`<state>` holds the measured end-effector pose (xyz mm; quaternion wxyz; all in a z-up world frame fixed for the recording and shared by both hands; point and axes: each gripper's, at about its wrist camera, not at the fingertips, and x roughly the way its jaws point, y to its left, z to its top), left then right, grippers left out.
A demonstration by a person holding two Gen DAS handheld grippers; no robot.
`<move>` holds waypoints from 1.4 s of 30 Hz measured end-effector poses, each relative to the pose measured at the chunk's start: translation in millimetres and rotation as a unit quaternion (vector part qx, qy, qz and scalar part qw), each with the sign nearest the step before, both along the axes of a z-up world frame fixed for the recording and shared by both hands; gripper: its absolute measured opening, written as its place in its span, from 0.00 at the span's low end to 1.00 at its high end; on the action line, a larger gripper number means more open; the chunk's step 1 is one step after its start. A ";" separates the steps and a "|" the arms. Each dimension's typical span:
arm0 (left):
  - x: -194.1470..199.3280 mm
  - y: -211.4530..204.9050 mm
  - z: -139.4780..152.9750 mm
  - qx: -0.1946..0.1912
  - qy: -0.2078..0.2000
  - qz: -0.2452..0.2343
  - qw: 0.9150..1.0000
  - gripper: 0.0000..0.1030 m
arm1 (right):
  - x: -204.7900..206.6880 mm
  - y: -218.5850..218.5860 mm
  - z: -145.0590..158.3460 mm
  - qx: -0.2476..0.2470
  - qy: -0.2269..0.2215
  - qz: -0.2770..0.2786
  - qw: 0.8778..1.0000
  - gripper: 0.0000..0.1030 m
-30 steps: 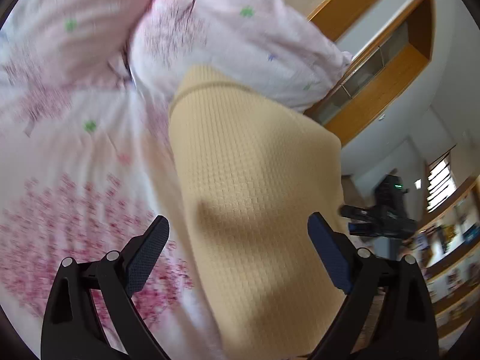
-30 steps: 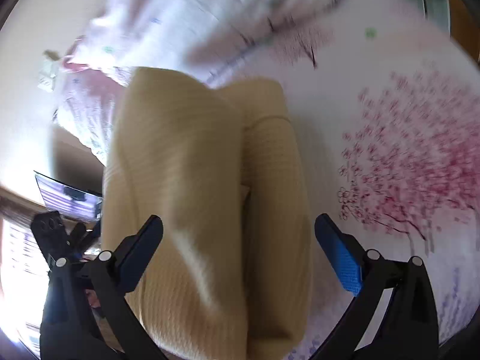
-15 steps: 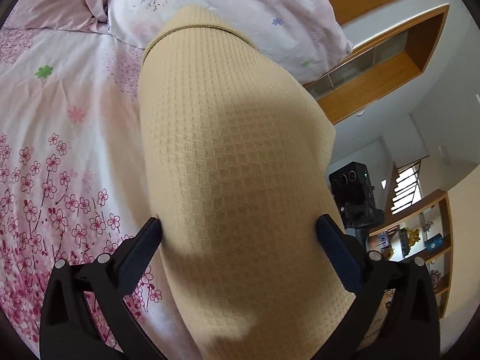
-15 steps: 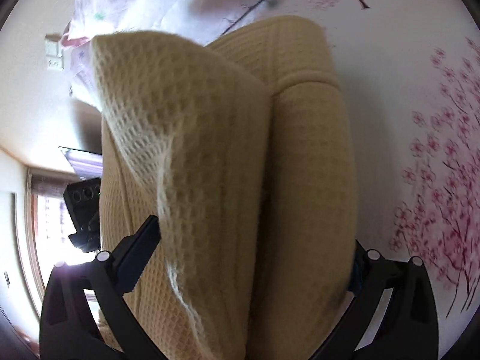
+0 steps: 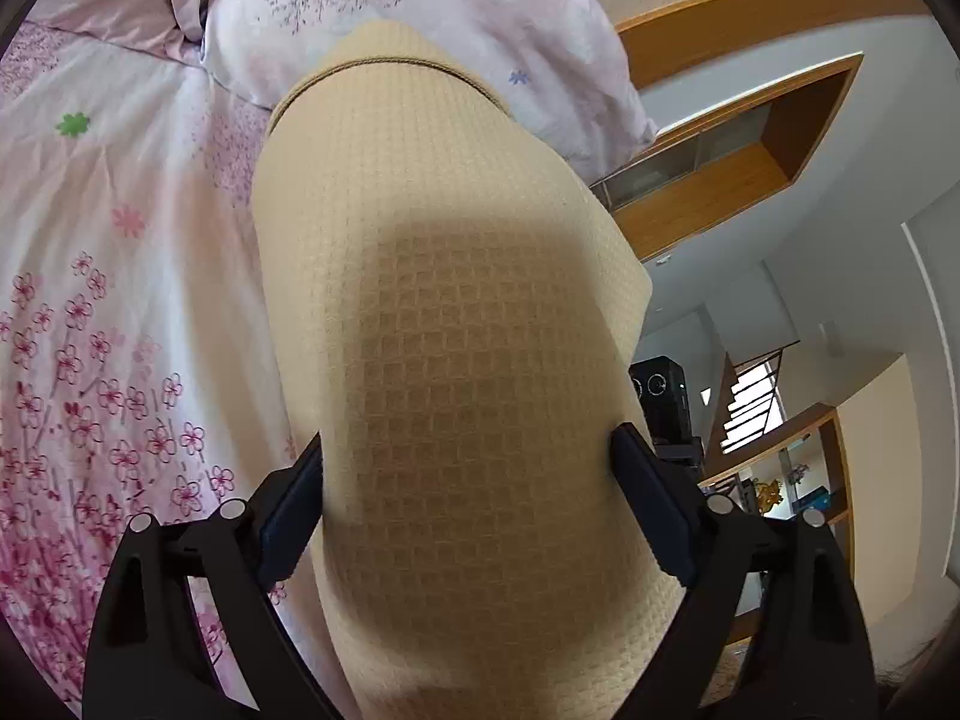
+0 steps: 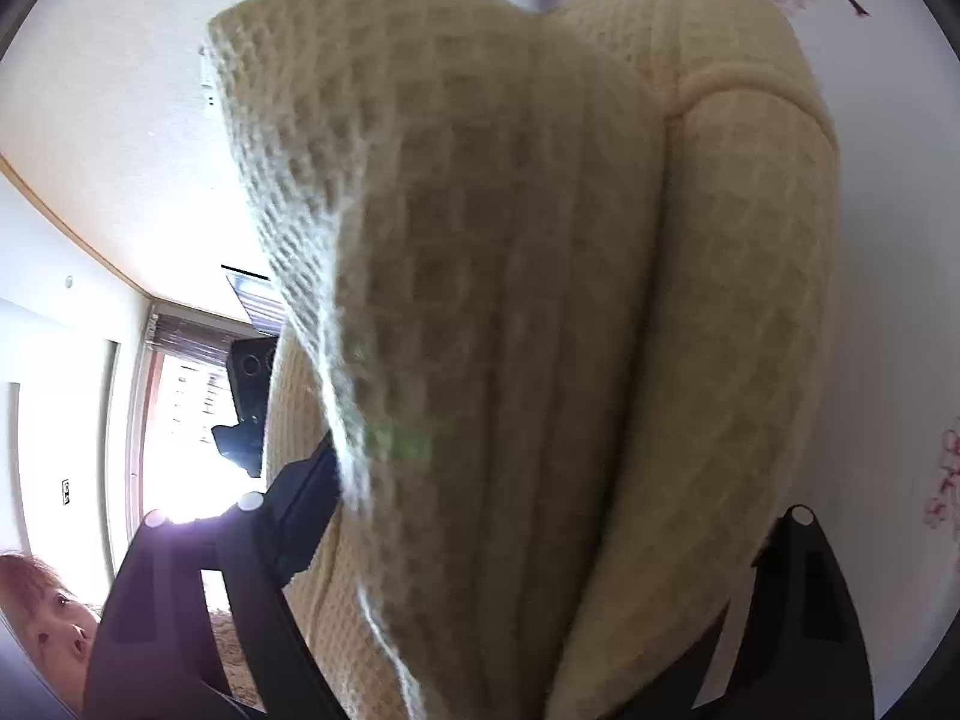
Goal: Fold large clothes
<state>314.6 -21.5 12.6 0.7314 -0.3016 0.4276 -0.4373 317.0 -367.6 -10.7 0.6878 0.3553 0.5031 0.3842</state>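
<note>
- Pink-flowered bedding point(image 5: 120, 276) covers the bed to your left in the left view, flat and bare from the garment's edge out to the frame's rim.
- Pillows point(image 5: 420, 12) in the same print are heaped at the far end, just behind the garment's far hem.
- Your left tongs point(image 5: 468, 498) straddle the tan waffle-knit garment point(image 5: 444, 312); both dark pads lie against its side edges, and the jaws are closing on it.
- That garment lies as a long folded band running away from you, its stitched hem at the far end near the pillows.
- On its right side in the left view the garment's edge meets the edge of the bed; beyond it you see a wooden shelf point(image 5: 720, 168), a black camera point(image 5: 660, 402) on a stand and a staircase.
- Your right tongs point(image 6: 540, 516) also have the garment point(image 6: 600, 300) between them, jaws closing; the left pad touches the cloth, the right pad is hidden behind the bulging fold, so you cannot tell its contact.
- From the right view the garment shows as two thick rolls side by side, with a loose raised edge on the left.
- White bedding point(image 6: 888, 300) lies open to the right of it.
- A person's head shows at the lower left of the right view, beside a bright window point(image 6: 180, 420).
</note>
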 end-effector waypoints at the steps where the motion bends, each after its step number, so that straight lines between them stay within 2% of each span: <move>1: -1.2 5.0 3.0 0.000 -0.004 0.004 1.000 0.88 | 2.5 8.2 5.0 0.003 -0.006 0.003 1.000 0.81; 6: -4.6 48.5 30.6 0.011 -0.042 0.049 0.998 0.88 | 22.6 55.0 29.3 0.019 -0.038 0.035 0.998 0.76; 11: 0.3 105.1 56.4 0.061 -0.074 0.114 0.989 0.87 | 64.3 119.1 35.3 0.012 -0.031 0.065 0.997 0.74; 13: 8.4 126.1 53.4 0.083 -0.068 0.136 0.985 0.87 | 77.3 134.7 28.8 0.006 -0.022 0.064 0.998 0.73; 16: 24.6 146.7 29.9 0.122 -0.028 0.156 0.980 0.85 | 95.6 146.2 0.4 -0.031 0.019 0.044 0.998 0.68; 17: 26.3 149.8 23.0 0.131 -0.023 0.158 0.978 0.85 | 100.5 146.0 -14.0 -0.047 0.044 0.035 0.997 0.67; 19: 23.5 149.4 19.6 0.151 -0.042 0.155 0.975 0.85 | 101.2 142.8 -27.0 -0.046 0.060 0.027 0.997 0.67; 23: 26.0 138.2 27.8 0.178 -0.054 0.154 0.970 0.86 | 91.2 137.7 -20.4 -0.068 0.054 0.003 0.996 0.67; 26: 21.9 132.5 34.4 0.207 -0.068 0.168 0.962 0.87 | 76.2 137.9 -15.3 -0.081 0.046 -0.011 0.996 0.70; 27: 19.6 130.9 36.4 0.217 -0.074 0.173 0.958 0.87 | 72.0 137.7 -12.4 -0.086 0.040 -0.019 0.995 0.70; 30: 8.5 122.6 52.1 0.266 -0.113 0.199 0.937 0.86 | 43.0 125.0 3.1 -0.116 0.006 -0.044 0.992 0.73; 32: -9.7 112.3 65.5 0.328 -0.162 0.215 0.905 0.86 | 25.7 114.5 22.3 -0.154 -0.033 -0.071 0.985 0.74; 33: -14.2 108.4 68.7 0.344 -0.177 0.217 0.896 0.86 | 15.0 111.8 32.9 -0.179 -0.058 -0.087 0.978 0.74; 34: -25.5 100.3 74.1 0.373 -0.203 0.221 0.878 0.86 | 7.7 109.5 43.8 -0.207 -0.087 -0.106 0.969 0.74; 36: -37.0 90.0 78.9 0.405 -0.229 0.223 0.857 0.86 | -13.4 111.7 63.0 -0.244 -0.136 -0.137 0.950 0.74; 37: -43.9 81.9 81.4 0.420 -0.244 0.223 0.845 0.86 | -28.9 114.8 74.4 -0.266 -0.173 -0.153 0.936 0.74; 38: -51.1 76.4 83.1 0.425 -0.255 0.220 0.840 0.86 | -42.8 120.2 82.4 -0.282 -0.201 -0.158 0.925 0.73; 39: -57.1 72.1 84.6 0.425 -0.261 0.218 0.839 0.86 | -54.2 126.0 87.2 -0.289 -0.221 -0.157 0.918 0.69; 40: -61.2 70.1 85.1 0.422 -0.263 0.215 0.841 0.86 | -60.1 137.6 94.7 -0.295 -0.242 -0.152 0.912 0.66; 42: -68.2 65.2 85.5 0.414 -0.263 0.207 0.847 0.86 | -76.1 158.7 96.2 -0.313 -0.271 -0.126 0.902 0.51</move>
